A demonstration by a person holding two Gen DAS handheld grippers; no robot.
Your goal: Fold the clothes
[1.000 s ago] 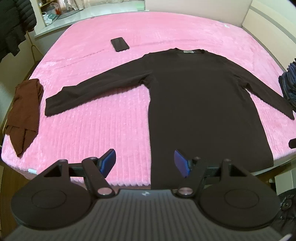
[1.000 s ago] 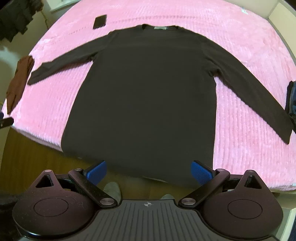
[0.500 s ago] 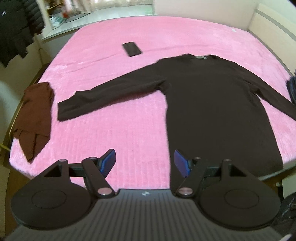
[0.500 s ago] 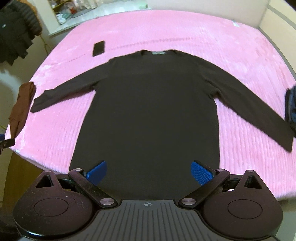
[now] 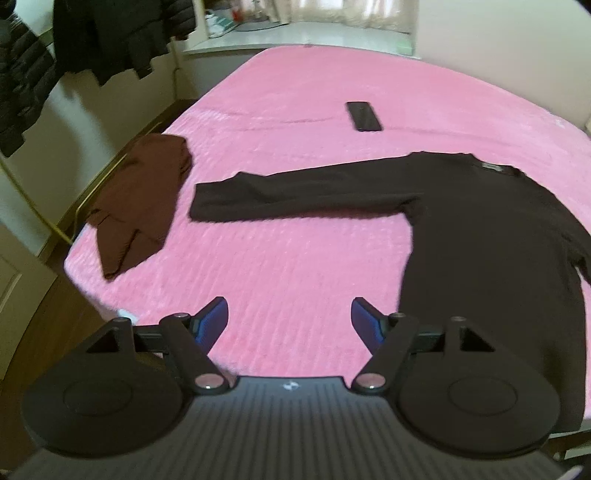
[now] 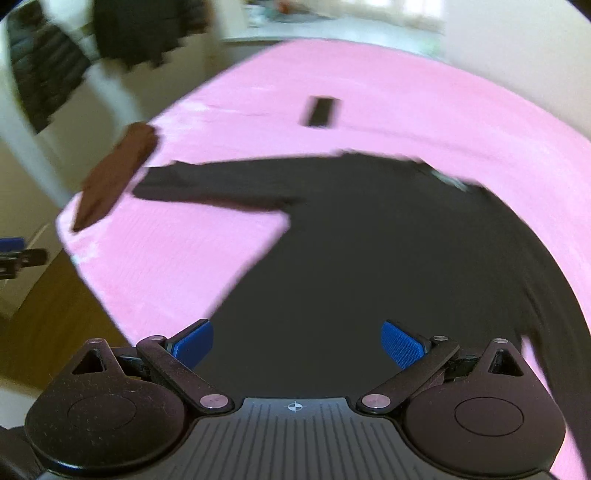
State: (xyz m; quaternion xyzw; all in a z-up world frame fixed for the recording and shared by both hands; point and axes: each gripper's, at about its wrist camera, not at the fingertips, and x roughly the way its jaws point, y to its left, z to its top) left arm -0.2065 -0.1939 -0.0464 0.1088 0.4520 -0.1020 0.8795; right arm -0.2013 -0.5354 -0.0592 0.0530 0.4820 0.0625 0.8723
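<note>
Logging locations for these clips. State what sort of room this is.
Probably a bedroom: a wide bed under a pink cover, jackets hanging at the wall, a sweater spread flat for folding.

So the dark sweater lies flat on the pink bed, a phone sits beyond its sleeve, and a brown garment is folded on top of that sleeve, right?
Not quite. The brown garment lies beside the sleeve at the bed's edge, apart from it, as the left wrist view shows. The rest holds.

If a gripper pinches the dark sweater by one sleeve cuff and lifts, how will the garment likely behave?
The dark sweater lies flat and thin on the pink bedspread, so it is probably floppy: the sleeve would likely rise first, the body trailing. The ribbed, plush bedspread may drag on the fabric. Both the left gripper and right gripper are open, holding nothing.
</note>
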